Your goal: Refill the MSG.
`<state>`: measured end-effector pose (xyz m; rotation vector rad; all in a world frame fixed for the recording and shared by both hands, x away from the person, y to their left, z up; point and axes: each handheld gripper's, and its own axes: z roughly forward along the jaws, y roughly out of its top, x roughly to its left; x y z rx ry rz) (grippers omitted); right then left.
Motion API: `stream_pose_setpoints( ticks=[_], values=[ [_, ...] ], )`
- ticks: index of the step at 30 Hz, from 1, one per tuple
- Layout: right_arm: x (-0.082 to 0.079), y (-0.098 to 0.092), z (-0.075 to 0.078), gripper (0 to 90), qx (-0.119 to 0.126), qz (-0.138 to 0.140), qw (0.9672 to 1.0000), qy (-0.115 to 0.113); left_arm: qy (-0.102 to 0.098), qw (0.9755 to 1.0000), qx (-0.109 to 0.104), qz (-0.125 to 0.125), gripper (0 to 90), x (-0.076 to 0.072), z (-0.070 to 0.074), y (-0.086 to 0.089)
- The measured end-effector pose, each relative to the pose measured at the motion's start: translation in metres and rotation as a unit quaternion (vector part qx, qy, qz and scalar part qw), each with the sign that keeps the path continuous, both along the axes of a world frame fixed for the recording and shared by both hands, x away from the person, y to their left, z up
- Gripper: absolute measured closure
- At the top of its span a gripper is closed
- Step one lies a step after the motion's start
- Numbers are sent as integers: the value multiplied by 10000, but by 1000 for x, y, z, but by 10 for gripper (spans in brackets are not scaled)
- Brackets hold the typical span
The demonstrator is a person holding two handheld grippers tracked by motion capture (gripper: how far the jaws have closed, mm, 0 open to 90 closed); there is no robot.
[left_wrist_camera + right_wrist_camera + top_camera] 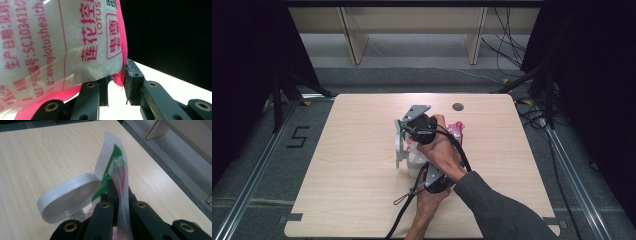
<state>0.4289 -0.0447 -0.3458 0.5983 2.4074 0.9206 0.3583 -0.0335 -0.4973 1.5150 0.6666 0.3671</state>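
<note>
A bag [50,45] of white grains, with a pink edge and red print, hangs close in front of my left gripper [118,73], whose jaws are shut on its pink lower corner. In the high view the bag [457,129] shows pink beside the crossed hands at the table's middle. My right gripper [118,188] is shut on the bag's clear top strip [117,162], which has green and red print. A clear container's round flip lid [67,195] stands open just left of those jaws. From above, the right gripper [404,129] sits over the container [401,150] and the left gripper [422,169] sits nearer the person.
The light wooden table [352,190] has a small dark round hole [457,106] near its far edge. Black cables [404,212] trail from both grippers toward the front edge. Wooden shelf legs [354,45] and floor cables lie beyond the table.
</note>
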Motion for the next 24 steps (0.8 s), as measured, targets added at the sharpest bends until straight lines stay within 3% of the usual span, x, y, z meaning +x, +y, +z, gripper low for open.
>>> stream_pose_setpoints(
  ticks=[2,4,5,11,16,20,24],
  values=[
    [-1,2,-1,900,80,10,9999,85,12,10000,-20,12,748,0,0,0],
    [-1,2,-1,900,74,6,9999,85,56,9996,-254,63,748,-1,0,-4],
    [-1,1,0,900,80,5,9999,72,42,9996,-269,70,748,-1,0,-4],
    [-1,3,-2,900,-33,-20,10000,52,82,9996,-253,14,746,-1,0,-3],
    [-1,2,-1,900,49,-52,10000,64,65,9997,-226,35,747,0,0,-2],
    [0,3,-3,900,-37,46,10000,60,87,9996,-259,35,747,0,0,-2],
    [-2,3,-1,900,124,-2,9999,120,81,9997,-237,33,748,0,1,-1]
  ],
)
